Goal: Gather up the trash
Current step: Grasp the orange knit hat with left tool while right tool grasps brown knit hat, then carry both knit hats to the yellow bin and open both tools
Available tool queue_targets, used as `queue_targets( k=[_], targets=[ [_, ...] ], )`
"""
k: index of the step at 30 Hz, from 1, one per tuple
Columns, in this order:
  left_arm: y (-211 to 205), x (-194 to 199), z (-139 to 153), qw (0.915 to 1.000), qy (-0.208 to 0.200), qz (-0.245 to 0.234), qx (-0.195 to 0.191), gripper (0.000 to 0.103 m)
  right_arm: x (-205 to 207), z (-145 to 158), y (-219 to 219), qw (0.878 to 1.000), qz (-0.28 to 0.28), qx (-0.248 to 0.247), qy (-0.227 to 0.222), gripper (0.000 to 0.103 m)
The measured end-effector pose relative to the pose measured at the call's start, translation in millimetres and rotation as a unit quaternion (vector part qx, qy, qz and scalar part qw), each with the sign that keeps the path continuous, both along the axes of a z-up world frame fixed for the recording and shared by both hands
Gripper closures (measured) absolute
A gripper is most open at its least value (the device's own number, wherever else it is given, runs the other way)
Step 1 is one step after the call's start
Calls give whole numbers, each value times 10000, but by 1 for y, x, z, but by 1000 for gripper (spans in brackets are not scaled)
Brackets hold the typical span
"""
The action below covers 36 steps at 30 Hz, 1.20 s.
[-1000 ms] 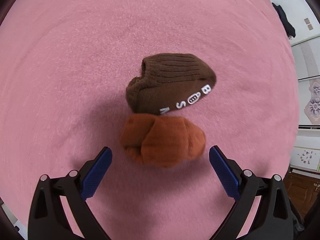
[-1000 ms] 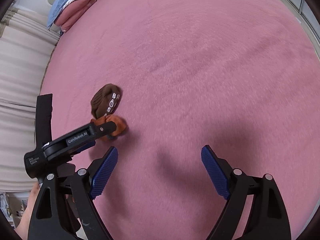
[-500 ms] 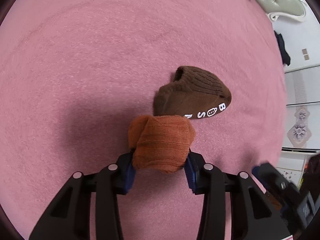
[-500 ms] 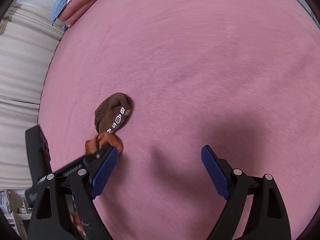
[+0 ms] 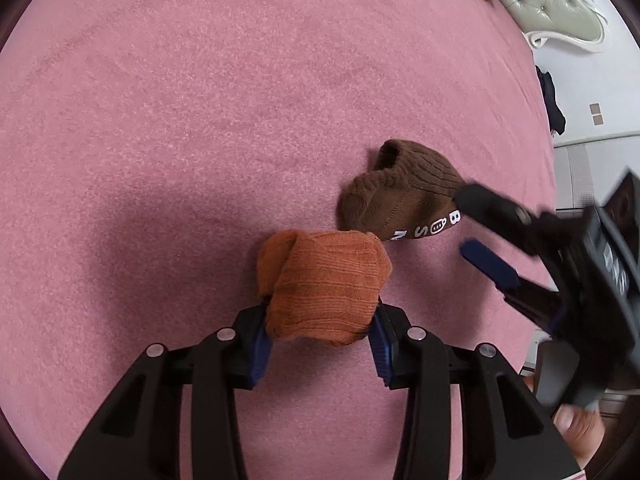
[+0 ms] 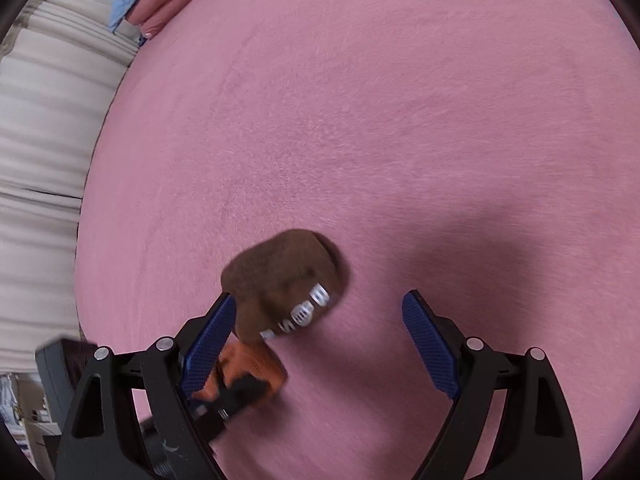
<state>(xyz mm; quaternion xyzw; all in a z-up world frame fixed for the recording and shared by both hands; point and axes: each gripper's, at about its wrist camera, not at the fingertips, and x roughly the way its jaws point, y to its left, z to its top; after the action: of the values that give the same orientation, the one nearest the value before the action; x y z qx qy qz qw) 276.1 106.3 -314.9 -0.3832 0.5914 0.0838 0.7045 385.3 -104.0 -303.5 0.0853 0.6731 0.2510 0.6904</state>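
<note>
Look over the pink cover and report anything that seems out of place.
Two balled-up socks lie on the pink cover: an orange sock, pinched in the left tool, and a brown sock with white lettering, which sits between the open jaws of the right tool. Nothing looks spilled or damaged.

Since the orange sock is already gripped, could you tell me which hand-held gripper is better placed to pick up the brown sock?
Right. The right hand-held gripper is open with the brown sock between its pads; the left hand-held gripper is shut on the orange sock.

Both wrist views look steeply down, close — sharing the brown sock (image 5: 400, 196) (image 6: 284, 276).
</note>
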Motion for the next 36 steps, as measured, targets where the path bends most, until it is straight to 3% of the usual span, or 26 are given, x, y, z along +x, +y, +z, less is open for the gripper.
queue_targets(
  k=[2, 5, 12, 19, 28, 36],
  targets=[
    [-2, 0, 0, 10000, 6, -56, 37, 62, 1, -4, 6, 9999, -78, -111, 28, 28],
    [-13, 17, -2, 10000, -18, -2, 9, 62, -1, -3, 12, 9998, -22, -172, -15, 81],
    [-18, 3, 5, 9999, -30, 106, -119, 62, -31, 1, -15, 9994, -216, -283, 25, 87],
    [-49, -49, 9, 9992, 123, -135, -365, 62, -85, 12, -65, 9984, -411, -304, 238, 87],
    [-118, -127, 27, 9938, 279, -967, -467, 62, -177, 36, -141, 9949, -808, -400, 449, 87],
    [-178, -173, 59, 9759, 194, -2131, -435, 62, -259, 66, -202, 9878, -1433, -399, 467, 87]
  ],
)
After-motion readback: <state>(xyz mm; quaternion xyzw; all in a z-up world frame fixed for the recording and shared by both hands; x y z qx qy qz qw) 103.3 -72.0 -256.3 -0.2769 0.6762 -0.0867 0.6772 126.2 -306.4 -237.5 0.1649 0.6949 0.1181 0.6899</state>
